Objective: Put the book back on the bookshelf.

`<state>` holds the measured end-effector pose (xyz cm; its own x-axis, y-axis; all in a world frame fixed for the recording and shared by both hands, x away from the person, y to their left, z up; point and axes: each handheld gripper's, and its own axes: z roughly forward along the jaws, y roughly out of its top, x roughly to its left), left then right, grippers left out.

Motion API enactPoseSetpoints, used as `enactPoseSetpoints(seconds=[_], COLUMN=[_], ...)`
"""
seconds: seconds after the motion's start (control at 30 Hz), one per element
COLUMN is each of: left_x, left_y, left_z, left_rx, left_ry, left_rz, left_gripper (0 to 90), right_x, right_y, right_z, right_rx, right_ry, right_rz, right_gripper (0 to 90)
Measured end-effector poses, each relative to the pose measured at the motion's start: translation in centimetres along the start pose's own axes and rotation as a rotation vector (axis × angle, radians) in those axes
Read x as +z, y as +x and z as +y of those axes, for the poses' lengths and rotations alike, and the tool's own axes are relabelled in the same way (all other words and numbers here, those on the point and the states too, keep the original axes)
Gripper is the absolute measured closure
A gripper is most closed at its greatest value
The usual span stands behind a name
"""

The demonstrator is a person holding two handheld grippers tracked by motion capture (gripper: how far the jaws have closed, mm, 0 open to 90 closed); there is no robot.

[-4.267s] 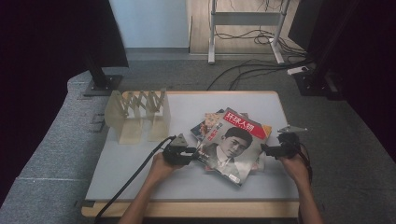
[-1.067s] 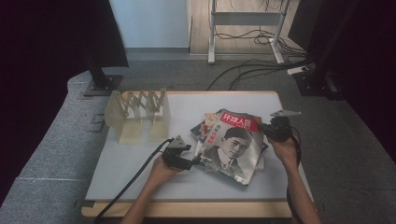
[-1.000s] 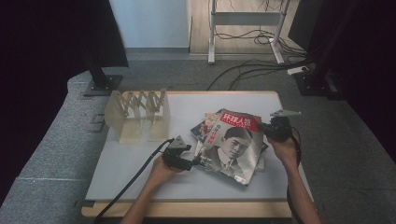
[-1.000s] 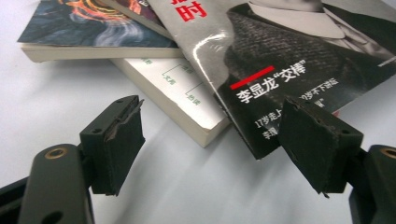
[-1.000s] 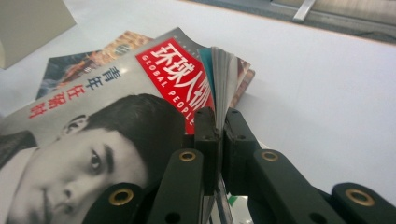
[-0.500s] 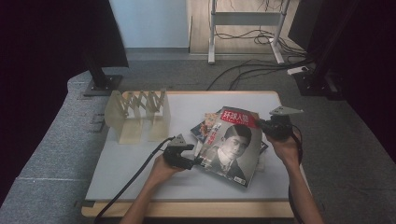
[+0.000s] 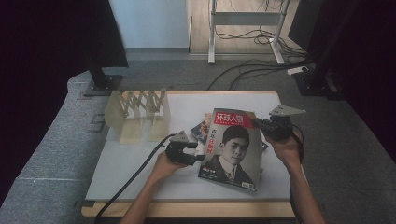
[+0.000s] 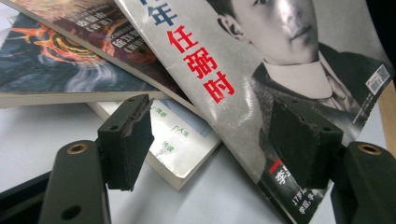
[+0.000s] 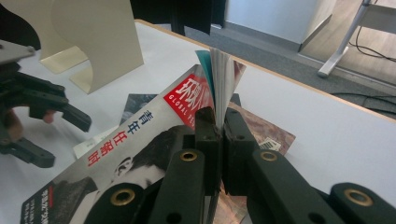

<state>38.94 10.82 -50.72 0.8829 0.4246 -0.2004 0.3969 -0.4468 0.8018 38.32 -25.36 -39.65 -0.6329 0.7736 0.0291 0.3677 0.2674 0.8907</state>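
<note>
A magazine (image 7: 232, 148) with a black-and-white portrait cover and a red title is tilted up above a stack of other magazines (image 7: 201, 131). My right gripper (image 7: 260, 125) is shut on its upper right edge, and the pages fan out above the closed jaws (image 9: 217, 127). My left gripper (image 7: 197, 153) stands open at the magazine's lower left edge. In the left gripper view the cover (image 8: 261, 70) slants across between the gripper's (image 8: 212, 140) spread jaws, over the right pad (image 8: 299, 140). A white book (image 8: 182, 144) and darker covers (image 8: 56, 65) lie beneath.
A beige accordion file rack (image 7: 138, 115) stands at the back left of the white table (image 7: 135, 172). The left gripper's cable (image 7: 135, 172) trails to the front edge. Cables and a stand's legs (image 7: 243, 37) lie on the floor beyond.
My right gripper went from the table's right side to the magazine's upper right edge, shut on it and raised it, turning the cover more upright. The left gripper barely moved.
</note>
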Motion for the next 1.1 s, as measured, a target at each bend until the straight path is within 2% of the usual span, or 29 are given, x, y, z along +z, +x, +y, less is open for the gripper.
enactPoseSetpoints(seconds=[0.1,0.33,0.43,0.57,0.7,0.83,0.93,1.03,1.1], left_x=[0.3,0.2,0.7,1.2,1.8,2.4,2.5,2.3,1.9], left_y=[-0.1,0.5,0.9,1.5,1.8,1.3,1.3,1.1,1.1], left_z=[0.4,2.0,2.5,2.6,2.8,2.8,2.8,2.9,3.0], left_rx=[0.011,0.011,0.009,-0.019,-0.019,0.014,0.000,0.001,0.006], left_ry=[0.012,-0.002,0.024,0.022,0.032,0.054,0.057,0.066,0.059], left_rz=[-0.001,-0.014,-0.015,-0.053,-0.082,-0.087,-0.109,-0.096,-0.093], left_gripper=[31.2,33.2,33.3,34.5,36.2,42.9,49.0,53.4,60.0], right_x=[-0.4,-1.2,-1.3,-1.5,-1.7,-2.0,-2.2,-2.2,-2.3], right_y=[0.2,0.7,0.8,1.0,1.1,1.4,1.6,1.8,1.8], right_z=[0.1,0.4,0.4,0.4,0.4,0.5,0.6,0.6,0.7], right_rx=[-0.005,-0.021,-0.026,-0.033,-0.030,-0.037,-0.045,-0.052,-0.056], right_ry=[-0.011,-0.029,-0.033,-0.041,-0.052,-0.059,-0.063,-0.070,-0.072], right_rz=[0.011,0.024,0.027,0.032,0.042,0.049,0.054,0.057,0.059], right_gripper=[85.2,85.1,85.1,85.1,85.0,85.0,84.8,84.5,84.4])
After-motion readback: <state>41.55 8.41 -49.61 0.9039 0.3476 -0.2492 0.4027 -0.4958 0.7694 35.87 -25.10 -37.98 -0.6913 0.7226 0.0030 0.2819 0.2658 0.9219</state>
